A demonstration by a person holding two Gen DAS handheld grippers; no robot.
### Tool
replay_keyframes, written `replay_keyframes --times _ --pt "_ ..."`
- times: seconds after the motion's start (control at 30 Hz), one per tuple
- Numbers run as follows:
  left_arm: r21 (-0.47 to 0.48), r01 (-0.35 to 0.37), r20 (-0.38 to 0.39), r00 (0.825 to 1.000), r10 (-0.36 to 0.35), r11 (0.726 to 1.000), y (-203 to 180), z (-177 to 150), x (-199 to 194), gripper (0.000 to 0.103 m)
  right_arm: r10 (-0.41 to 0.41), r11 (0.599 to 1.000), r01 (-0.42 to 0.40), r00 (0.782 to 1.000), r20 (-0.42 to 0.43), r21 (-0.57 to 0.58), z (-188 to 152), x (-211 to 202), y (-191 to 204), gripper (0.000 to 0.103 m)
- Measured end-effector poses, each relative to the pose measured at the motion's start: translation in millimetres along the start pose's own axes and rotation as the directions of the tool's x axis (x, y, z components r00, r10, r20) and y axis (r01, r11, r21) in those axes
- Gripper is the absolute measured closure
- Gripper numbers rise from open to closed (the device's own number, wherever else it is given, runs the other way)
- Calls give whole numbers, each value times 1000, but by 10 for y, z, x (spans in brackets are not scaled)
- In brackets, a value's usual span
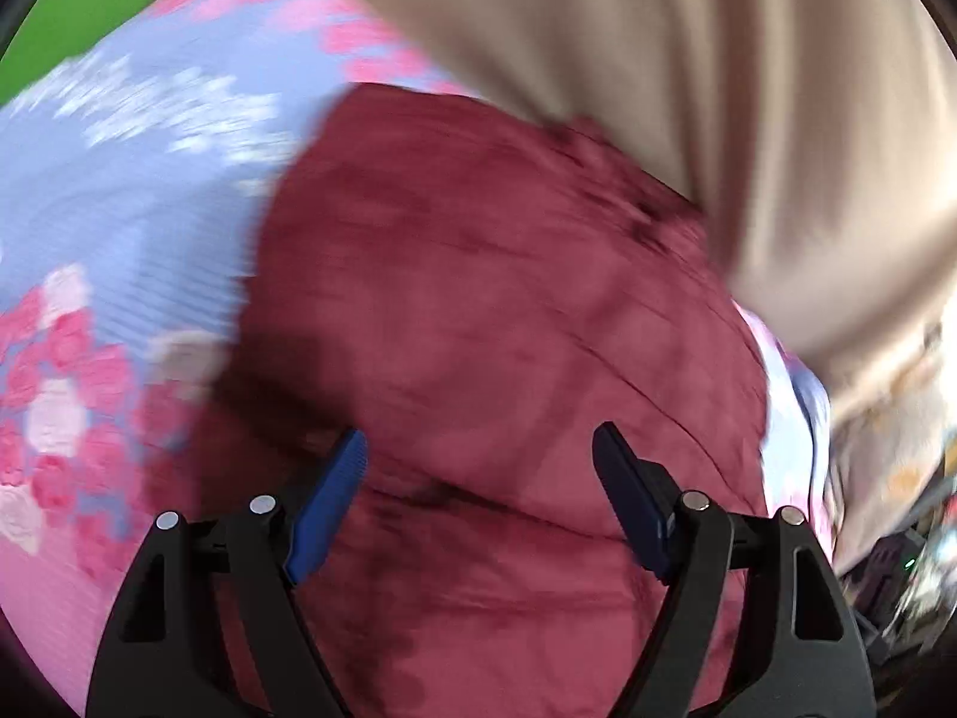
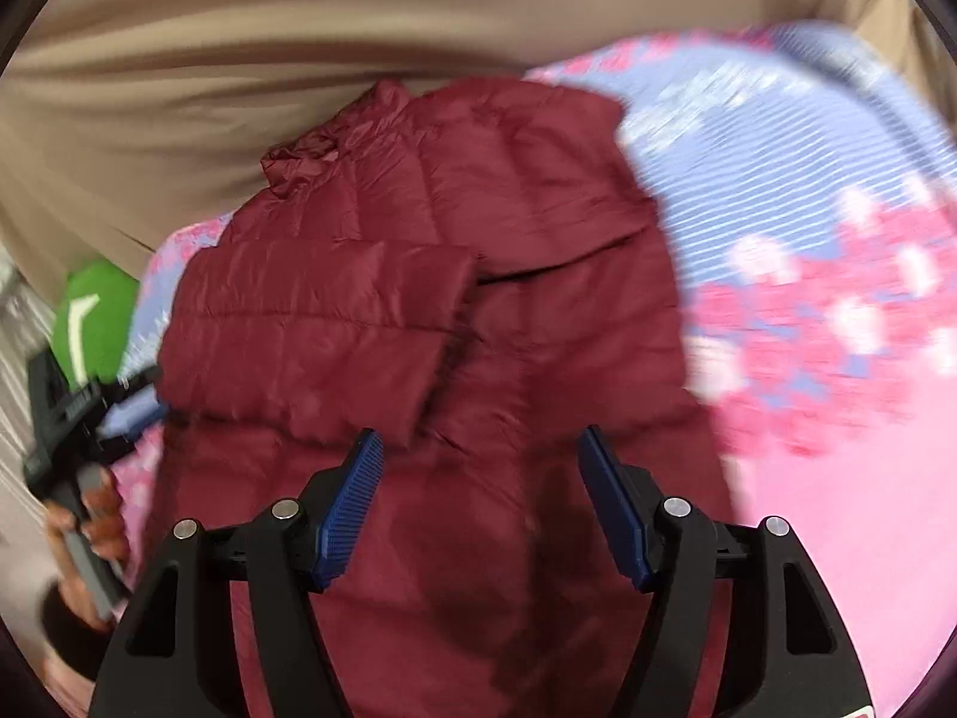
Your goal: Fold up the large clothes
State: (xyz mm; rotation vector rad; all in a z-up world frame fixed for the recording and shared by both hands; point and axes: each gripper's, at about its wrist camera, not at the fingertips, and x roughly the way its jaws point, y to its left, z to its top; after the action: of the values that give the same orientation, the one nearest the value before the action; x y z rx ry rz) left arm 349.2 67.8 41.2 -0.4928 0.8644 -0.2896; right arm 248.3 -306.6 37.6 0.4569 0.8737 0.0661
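Observation:
A dark red quilted jacket (image 2: pixel 538 191) lies spread on the flowered sheet, collar (image 2: pixel 335 137) at the far end and one sleeve (image 2: pixel 311 329) folded across its body. My right gripper (image 2: pixel 481 432) hovers open over the jacket's lower part, nothing between its blue pads. In the left wrist view, blurred, the same jacket (image 1: pixel 478 269) fills the middle and my left gripper (image 1: pixel 481 434) stands open above it, holding nothing. The left gripper (image 2: pixel 128 413) also shows at the jacket's left edge, carried by a hand (image 2: pixel 90 514).
The jacket rests on a lilac and pink floral sheet (image 2: pixel 807 209) (image 1: pixel 149 179). Beige cloth (image 2: pixel 239 60) (image 1: pixel 658 60) rises behind the bed. A green object (image 2: pixel 95 311) (image 1: pixel 78 18) sits off one corner. Blurred clutter (image 1: pixel 897 538) lies past the bed's edge.

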Motion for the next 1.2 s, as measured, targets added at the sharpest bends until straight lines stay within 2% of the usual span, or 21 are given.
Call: replay_keyframes --times 0.07,0.2,0.23,0.27,0.33,0.37,0.43,0.47,0.5,0.57,0.6,0.63,0.67,0.7,0.77,0.87,0.97,1.03,1.07,1.13,1.2 --pt "-79 -1 13 1000 2 997 207 65 19 28 29 1000 -28 999 -29 13 93 223 72 37" --pt "-180 20 7 1000 -19 983 416 190 187 29 5 999 -7 1000 -26 -52 197 457 332 37" --pt "-188 19 0 1000 -20 982 445 218 225 44 -8 998 6 1000 -20 -69 225 489 394 55" --pt "-180 17 -11 1000 -20 984 422 252 290 75 -50 993 48 999 -16 -109 276 524 494 99" --pt "-136 18 -11 1000 -20 991 326 332 319 98 -115 981 117 993 20 -154 384 468 614 101" --pt "-105 20 22 1000 -18 994 232 376 277 99 -99 980 116 989 109 -162 487 270 692 102" --pt "-34 19 96 995 -16 999 33 434 159 100 -65 975 114 967 247 -190 637 -90 837 102" --pt "6 13 137 990 -14 1000 -87 468 101 100 -33 972 109 940 340 -206 724 -335 914 102" --pt "38 8 163 986 -14 999 -188 493 68 100 -13 970 107 918 396 -218 780 -470 953 102" --pt "92 -29 168 986 13 995 -357 505 110 100 -19 962 141 888 459 -233 910 -541 964 102" --pt "127 -64 157 987 44 990 -436 497 219 100 -64 957 184 888 455 -225 981 -431 927 102" --pt "154 -101 145 986 79 983 -474 488 320 100 -119 951 226 898 424 -209 1060 -240 856 102" --pt "178 -151 124 984 131 972 -491 455 479 100 -191 949 260 923 335 -177 1155 122 696 102" --pt "185 -181 88 982 167 966 -475 408 673 100 -246 948 286 937 249 -140 1187 443 526 102" --pt "162 -178 60 983 171 970 -419 345 843 99 -278 950 295 948 156 -105 1123 838 310 103" --pt "178 -201 92 978 187 963 -447 299 855 100 -261 955 282 945 198 -89 1040 781 328 102" --pt "164 -181 88 982 168 970 -383 312 868 100 -149 986 165 952 266 -35 1036 528 239 102" --pt "161 -173 89 983 160 972 -361 296 880 99 -179 982 188 963 203 -24 1080 681 145 102" --pt "166 -173 94 983 159 971 -336 285 864 98 -202 978 208 969 143 -27 1077 820 77 103" --pt "172 -162 95 984 148 972 -293 211 749 98 -214 975 219 965 155 -21 1049 774 20 102" --pt "193 -143 88 988 128 971 -245 155 593 95 -195 980 199 966 168 -6 987 553 8 96"
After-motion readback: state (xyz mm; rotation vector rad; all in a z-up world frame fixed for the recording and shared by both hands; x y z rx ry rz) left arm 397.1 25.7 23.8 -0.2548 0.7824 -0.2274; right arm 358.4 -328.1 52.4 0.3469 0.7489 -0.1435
